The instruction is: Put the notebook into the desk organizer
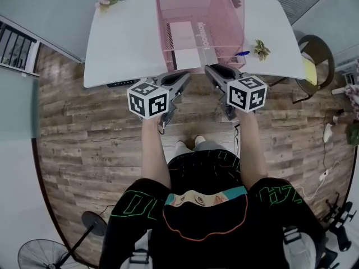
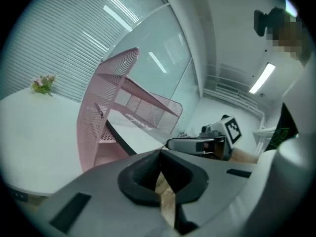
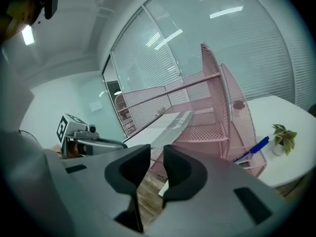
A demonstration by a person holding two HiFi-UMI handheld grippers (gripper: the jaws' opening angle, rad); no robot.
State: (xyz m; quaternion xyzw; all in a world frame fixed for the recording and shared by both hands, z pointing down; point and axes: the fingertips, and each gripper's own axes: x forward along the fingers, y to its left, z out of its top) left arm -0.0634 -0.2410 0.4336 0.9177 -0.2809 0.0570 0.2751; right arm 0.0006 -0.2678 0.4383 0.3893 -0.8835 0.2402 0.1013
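Notebook (image 1: 184,38) lies inside pink mesh desk organizer (image 1: 231,31) on far table (image 1: 123,38). Left gripper (image 2: 160,153) jaws together, empty. Right gripper (image 3: 157,153) jaws narrowly apart, empty.

The pink wire-mesh desk organizer (image 1: 229,13) stands at the white table's (image 1: 123,43) near edge, with the white notebook (image 1: 180,35) inside it. A blue pen (image 1: 242,53) and a small potted plant (image 1: 261,49) lie to its right.

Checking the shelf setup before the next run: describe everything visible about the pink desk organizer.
The desk organizer is pink wire mesh, metal by its look, with slanted side walls and stepped shelves. It stands upright on the white table, near its front edge. A white notebook with a grey band lies on a shelf inside, and a blue pen rests at its right front corner.
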